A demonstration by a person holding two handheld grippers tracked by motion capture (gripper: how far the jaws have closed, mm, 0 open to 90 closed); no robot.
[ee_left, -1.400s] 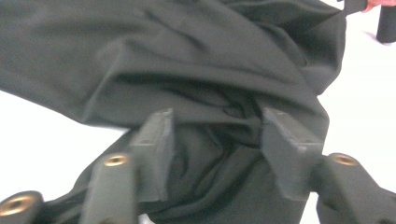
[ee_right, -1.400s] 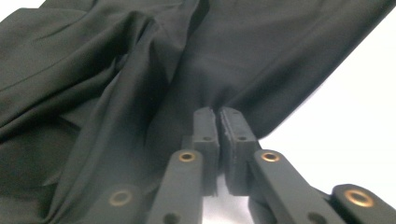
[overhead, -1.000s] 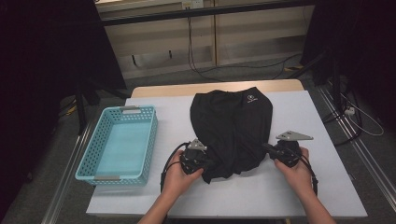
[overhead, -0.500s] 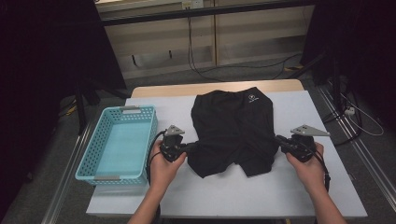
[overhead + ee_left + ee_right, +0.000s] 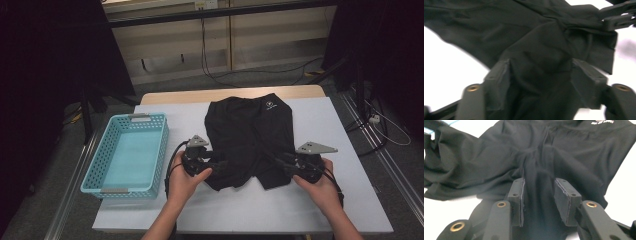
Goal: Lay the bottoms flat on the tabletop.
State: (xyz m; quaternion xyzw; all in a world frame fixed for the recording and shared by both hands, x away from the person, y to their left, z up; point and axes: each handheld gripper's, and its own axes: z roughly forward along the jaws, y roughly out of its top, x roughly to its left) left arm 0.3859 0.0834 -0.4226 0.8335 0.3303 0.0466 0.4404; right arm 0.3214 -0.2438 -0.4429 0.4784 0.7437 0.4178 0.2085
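The black garment (image 5: 252, 137) lies spread on the white worktop (image 5: 345, 200), just right of the blue basket (image 5: 127, 152). The left gripper (image 5: 216, 165) sits at the garment's near left corner — its fingers (image 5: 499, 85) have just been opening and stand released, with bunched cloth between them. The right gripper (image 5: 282, 159) sits at the near right corner — its fingers (image 5: 517, 195) have likewise just been opening, with a fold of cloth in the gap.

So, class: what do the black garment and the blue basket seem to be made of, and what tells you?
Black garment: seemingly a thin, matte knit fabric, since it creases and bunches softly. Blue basket: probably moulded plastic, smooth and rigid, with perforated lattice walls.
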